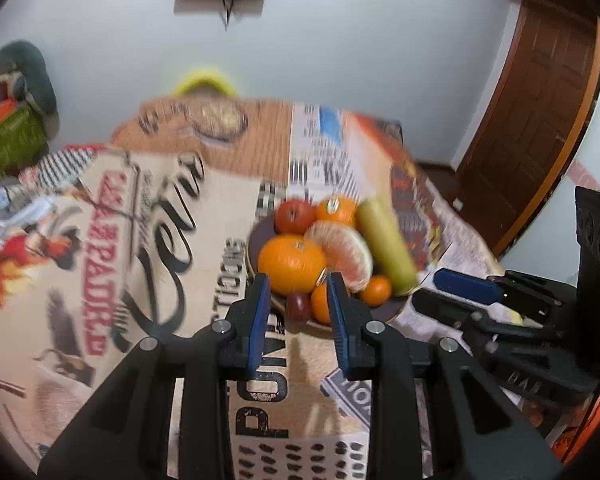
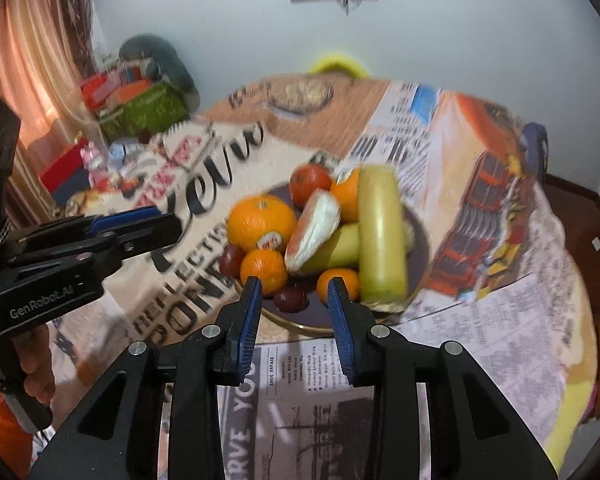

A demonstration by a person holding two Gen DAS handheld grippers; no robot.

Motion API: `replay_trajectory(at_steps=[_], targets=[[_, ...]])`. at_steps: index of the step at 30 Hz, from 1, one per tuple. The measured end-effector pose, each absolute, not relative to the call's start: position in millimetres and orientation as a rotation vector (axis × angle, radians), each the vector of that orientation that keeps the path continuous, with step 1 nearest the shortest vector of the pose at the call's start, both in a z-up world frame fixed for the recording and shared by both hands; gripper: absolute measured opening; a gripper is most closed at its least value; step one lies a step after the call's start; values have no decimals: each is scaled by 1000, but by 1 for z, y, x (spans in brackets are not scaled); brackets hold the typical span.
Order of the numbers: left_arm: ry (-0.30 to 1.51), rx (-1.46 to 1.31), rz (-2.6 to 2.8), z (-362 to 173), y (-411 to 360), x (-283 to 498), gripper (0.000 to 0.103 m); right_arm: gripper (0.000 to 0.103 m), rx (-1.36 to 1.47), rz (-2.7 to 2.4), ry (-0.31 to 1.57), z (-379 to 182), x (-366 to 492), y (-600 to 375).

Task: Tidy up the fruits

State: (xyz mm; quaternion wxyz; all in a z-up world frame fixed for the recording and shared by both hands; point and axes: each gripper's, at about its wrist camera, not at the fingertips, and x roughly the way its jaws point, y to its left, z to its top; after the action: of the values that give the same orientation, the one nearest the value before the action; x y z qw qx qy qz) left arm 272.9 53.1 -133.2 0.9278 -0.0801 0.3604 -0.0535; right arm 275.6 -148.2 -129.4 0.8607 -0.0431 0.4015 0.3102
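A dark plate (image 1: 253, 240) on the printed tablecloth holds a heap of fruit. In it are a big orange (image 1: 292, 262), a peeled citrus segment (image 1: 344, 252), a red round fruit (image 1: 295, 215), a long yellow-green fruit (image 1: 386, 244), small mandarins and dark plums. My left gripper (image 1: 299, 278) hovers just before the plate's near edge, open, nothing between its blue pads. My right gripper (image 2: 294, 282) hangs open over the plate's near rim (image 2: 300, 326), also with nothing in it, above a dark plum (image 2: 290, 298). Each gripper shows in the other's view, side by side.
The round table's tablecloth (image 2: 520, 320) carries newspaper and poster prints. A yellow chair back (image 2: 338, 65) stands behind the table. Boxes and a green basket (image 2: 148, 110) pile up at the left, and a brown door (image 1: 540, 120) stands at the right. A hand (image 2: 40, 364) grips the left tool.
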Motion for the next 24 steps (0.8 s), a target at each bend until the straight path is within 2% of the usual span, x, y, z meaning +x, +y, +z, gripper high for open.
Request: replay_trajectory(at_steps=[11, 20, 23, 24], targets=[[467, -117, -89, -25, 39, 174, 28, 31, -10, 609, 550, -16, 200, -194], [305, -78, -70, 22, 21, 96, 28, 31, 15, 607, 361, 32, 129, -210], [272, -60, -74, 30, 16, 79, 38, 34, 22, 602, 322, 39, 114, -214], [260, -55, -73, 32, 14, 73, 43, 39, 28, 602, 312, 40, 111, -216]])
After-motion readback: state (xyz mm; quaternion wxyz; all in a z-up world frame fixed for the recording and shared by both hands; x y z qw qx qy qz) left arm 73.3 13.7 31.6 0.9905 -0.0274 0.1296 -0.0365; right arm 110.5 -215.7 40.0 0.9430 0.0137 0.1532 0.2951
